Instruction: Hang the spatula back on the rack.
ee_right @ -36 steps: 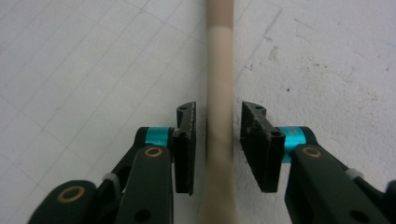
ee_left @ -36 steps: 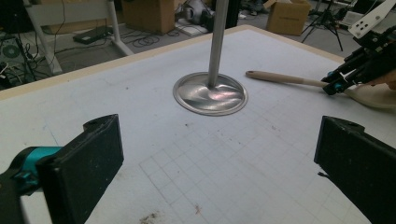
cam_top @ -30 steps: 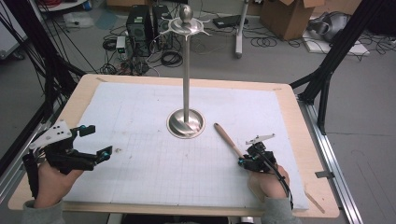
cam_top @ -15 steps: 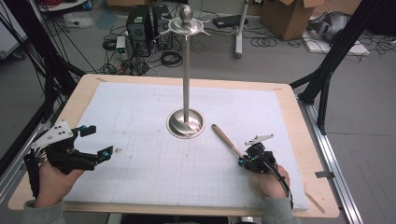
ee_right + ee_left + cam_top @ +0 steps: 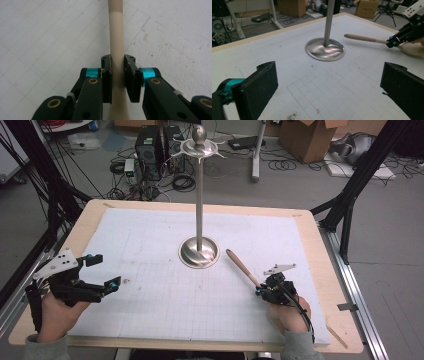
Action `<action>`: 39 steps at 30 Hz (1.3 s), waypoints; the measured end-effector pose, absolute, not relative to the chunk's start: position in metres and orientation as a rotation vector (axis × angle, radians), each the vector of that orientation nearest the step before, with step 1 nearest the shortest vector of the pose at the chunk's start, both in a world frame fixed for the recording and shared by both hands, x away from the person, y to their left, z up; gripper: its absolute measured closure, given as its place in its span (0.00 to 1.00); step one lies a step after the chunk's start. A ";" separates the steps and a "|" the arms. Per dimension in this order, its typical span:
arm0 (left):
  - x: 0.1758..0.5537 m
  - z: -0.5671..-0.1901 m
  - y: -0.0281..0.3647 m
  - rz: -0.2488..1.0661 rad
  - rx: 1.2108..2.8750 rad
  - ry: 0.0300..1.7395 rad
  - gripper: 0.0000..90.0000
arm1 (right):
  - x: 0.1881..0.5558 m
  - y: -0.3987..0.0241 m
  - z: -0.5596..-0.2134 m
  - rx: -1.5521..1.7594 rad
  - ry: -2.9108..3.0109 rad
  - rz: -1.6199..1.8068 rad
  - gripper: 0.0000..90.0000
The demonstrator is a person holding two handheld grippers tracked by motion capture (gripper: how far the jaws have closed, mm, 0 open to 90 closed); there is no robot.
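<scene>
A pale wooden utensil handle (image 5: 242, 267) lies slanted on the white gridded mat, its far tip toward the metal stand's round base (image 5: 199, 252). My right gripper (image 5: 260, 291) has just been closing on it. Both pads press the handle (image 5: 116, 30) from either side, so the right gripper (image 5: 118, 72) is shut on it. The handle widens below the jaws. My left gripper (image 5: 106, 271) rests at the mat's left side with its jaws wide apart and nothing between them; the left gripper (image 5: 330, 85) faces the stand and the handle (image 5: 362, 38).
A tall metal stand (image 5: 199, 195) with a knobbed, armed top (image 5: 199, 142) rises from the middle of the mat. The mat (image 5: 150, 235) covers a wooden table (image 5: 320, 270). Beyond the table are cables, a computer case and cardboard boxes on the floor.
The wooden handle's far tip has shifted slightly to the left. Both hands stay where they were.
</scene>
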State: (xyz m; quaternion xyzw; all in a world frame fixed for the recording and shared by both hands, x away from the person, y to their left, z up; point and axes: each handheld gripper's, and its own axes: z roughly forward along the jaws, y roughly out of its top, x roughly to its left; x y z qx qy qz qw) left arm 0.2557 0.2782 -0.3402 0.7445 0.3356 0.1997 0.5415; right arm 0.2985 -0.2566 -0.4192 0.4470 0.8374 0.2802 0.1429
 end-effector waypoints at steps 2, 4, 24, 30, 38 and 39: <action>0.256 -0.340 0.278 0.473 1.769 0.798 0.02 | 0.297 -0.259 -0.417 1.290 2.405 0.837 0.87; 0.256 -0.340 0.278 0.472 1.769 0.797 0.02 | 0.296 -0.261 -0.414 1.287 2.392 0.857 0.87; 0.255 -0.339 0.279 0.476 1.763 0.800 0.02 | 0.279 -0.270 -0.380 1.172 2.257 1.109 0.87; 0.256 -0.341 0.278 0.471 1.766 0.806 0.02 | 0.278 -0.273 -0.371 1.156 2.231 1.155 0.87; 0.255 -0.340 0.280 0.469 1.756 0.810 0.02 | 0.278 -0.273 -0.353 1.123 2.189 1.206 0.87; 0.255 -0.341 0.280 0.466 1.757 0.811 0.02 | 0.278 -0.273 -0.350 1.114 2.182 1.211 0.87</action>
